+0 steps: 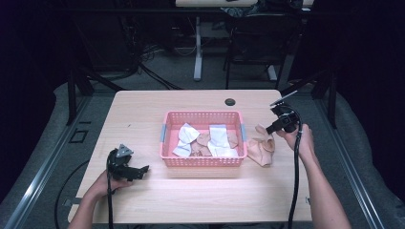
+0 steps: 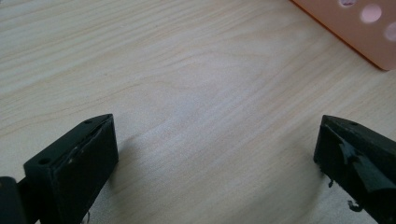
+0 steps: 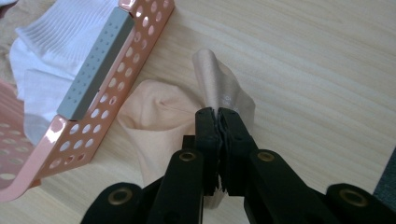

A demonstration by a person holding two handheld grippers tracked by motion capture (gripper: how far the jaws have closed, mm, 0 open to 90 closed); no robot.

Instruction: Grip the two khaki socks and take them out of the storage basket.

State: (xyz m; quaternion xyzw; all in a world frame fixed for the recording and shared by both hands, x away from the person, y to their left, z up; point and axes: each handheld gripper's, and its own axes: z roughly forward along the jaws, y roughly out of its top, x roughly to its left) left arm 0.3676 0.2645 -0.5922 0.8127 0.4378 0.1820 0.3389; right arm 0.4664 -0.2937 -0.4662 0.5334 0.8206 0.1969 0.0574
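Because the worktop (image 1: 143, 200) is wide and bare around the pink basket (image 1: 204, 162), the chief risk, as I judge it, lies at the basket's right side, where the right tongs (image 3: 218, 112) are clenched on a fold of a beige sock (image 3: 154, 121) that lies on the wood just beside the basket's perforated wall. The grip takes in only a thin ridge of fabric, so the cloth could slide out if it were lifted quickly — and the loose remainder, which lies close against the basket's wall, could drag along the rim or catch under the grey handle pad (image 3: 95, 65) and tip or shove the basket. The left tongs (image 2: 215, 154) stand released, wide apart over bare wood with nothing between them, resting low at the near left of the worktop; being well apart from the sock, they could not steady the basket in time. The high view gives the whole layout: white socks (image 1: 219, 138) and beige ones heaped inside the basket, and both hands at opposite sides. The right gripper view adds what that distance hides — the pinched fold rising above the jaw tips and how near the cloth lies to the basket wall. The left gripper view adds only a corner of the basket at its upper right.
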